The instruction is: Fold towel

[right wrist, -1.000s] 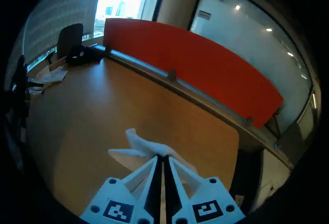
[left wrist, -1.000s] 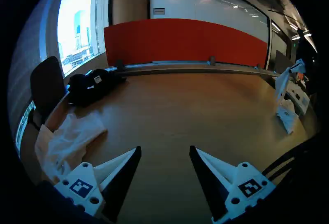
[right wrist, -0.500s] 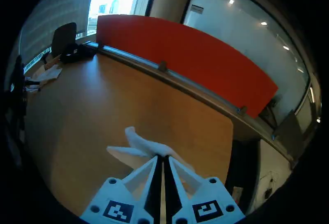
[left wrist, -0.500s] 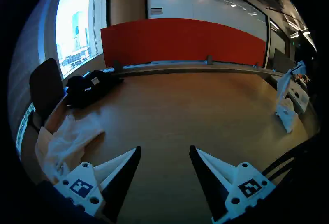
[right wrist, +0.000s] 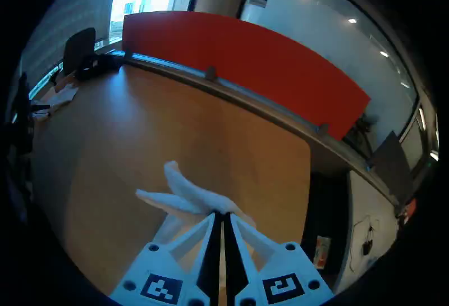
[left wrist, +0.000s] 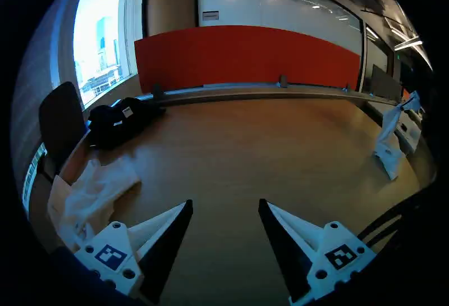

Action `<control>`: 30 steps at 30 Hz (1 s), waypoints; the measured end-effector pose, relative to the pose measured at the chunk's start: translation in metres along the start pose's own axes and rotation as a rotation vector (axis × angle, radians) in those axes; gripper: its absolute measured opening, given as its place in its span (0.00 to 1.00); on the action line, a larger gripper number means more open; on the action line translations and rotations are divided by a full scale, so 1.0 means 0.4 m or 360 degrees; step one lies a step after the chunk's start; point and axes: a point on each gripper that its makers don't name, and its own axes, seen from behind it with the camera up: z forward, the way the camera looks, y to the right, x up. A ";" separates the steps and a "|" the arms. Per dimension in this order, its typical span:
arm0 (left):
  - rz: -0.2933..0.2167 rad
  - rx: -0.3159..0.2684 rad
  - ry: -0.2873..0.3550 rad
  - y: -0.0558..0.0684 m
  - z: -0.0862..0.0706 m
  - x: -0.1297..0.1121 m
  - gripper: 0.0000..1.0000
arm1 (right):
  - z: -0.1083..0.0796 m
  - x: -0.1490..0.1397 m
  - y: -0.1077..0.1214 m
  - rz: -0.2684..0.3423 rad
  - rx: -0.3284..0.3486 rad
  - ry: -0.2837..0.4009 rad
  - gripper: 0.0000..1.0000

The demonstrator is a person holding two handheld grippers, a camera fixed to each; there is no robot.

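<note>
One towel [right wrist: 188,193], tight between tips of the right claw [right wrist: 223,217].

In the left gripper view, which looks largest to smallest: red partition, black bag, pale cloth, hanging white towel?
1. red partition
2. pale cloth and black bag: about alike; the cloth is nearer, so unsure
3. white towel

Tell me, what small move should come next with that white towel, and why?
Probably the left gripper should swing over to the towel and pinch a free corner. The right gripper has its fingers shut on the towel, which hangs bunched over the wooden table, while the left gripper hovers open with nothing between its fingers. Two held corners would let it spread.
</note>
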 end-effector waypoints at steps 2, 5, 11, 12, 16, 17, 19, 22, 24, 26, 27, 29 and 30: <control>0.0004 -0.0002 -0.0001 0.000 0.000 -0.001 0.86 | -0.007 -0.030 0.006 0.0023 -0.0013 -0.0024 0.05; 0.0008 -0.0005 -0.0005 0.000 0.000 -0.003 0.86 | -0.015 -0.072 0.011 0.0048 -0.0027 -0.0062 0.05; 0.0015 -0.0012 -0.0008 0.003 0.002 -0.005 0.86 | -0.023 -0.138 0.014 0.0065 -0.0050 -0.0127 0.05; 0.0016 -0.0014 -0.0008 0.004 0.002 -0.005 0.87 | -0.024 -0.147 0.014 0.0065 -0.0052 -0.0137 0.05; 0.0019 -0.0017 -0.0006 0.007 0.002 -0.004 0.86 | -0.024 -0.180 0.011 0.0064 -0.0062 -0.0180 0.05; 0.0019 -0.0017 -0.0005 0.007 0.002 -0.003 0.86 | -0.024 -0.188 0.010 0.0066 -0.0065 -0.0189 0.05; 0.0018 -0.0016 -0.0005 0.007 0.002 -0.003 0.87 | -0.024 -0.206 0.008 0.0076 -0.0072 -0.0209 0.05; 0.0017 -0.0013 -0.0005 0.005 0.000 -0.004 0.86 | -0.022 -0.236 0.006 0.0101 -0.0086 -0.0239 0.05; 0.0018 -0.0010 -0.0005 0.002 -0.001 -0.004 0.87 | -0.021 -0.258 0.006 0.0123 -0.0099 -0.0261 0.05; 0.0022 -0.0008 -0.0005 0.000 -0.002 -0.004 0.87 | -0.018 -0.284 0.006 0.0154 -0.0112 -0.0287 0.05; 0.0024 -0.0007 -0.0004 -0.001 -0.002 -0.004 0.87 | -0.016 -0.296 0.006 0.0168 -0.0118 -0.0299 0.05; 0.0026 -0.0006 -0.0003 -0.002 -0.003 -0.003 0.87 | -0.011 -0.318 0.003 0.0198 -0.0127 -0.0320 0.05; 0.0027 -0.0005 -0.0003 -0.002 -0.004 -0.003 0.87 | -0.009 -0.329 0.001 0.0212 -0.0132 -0.0330 0.05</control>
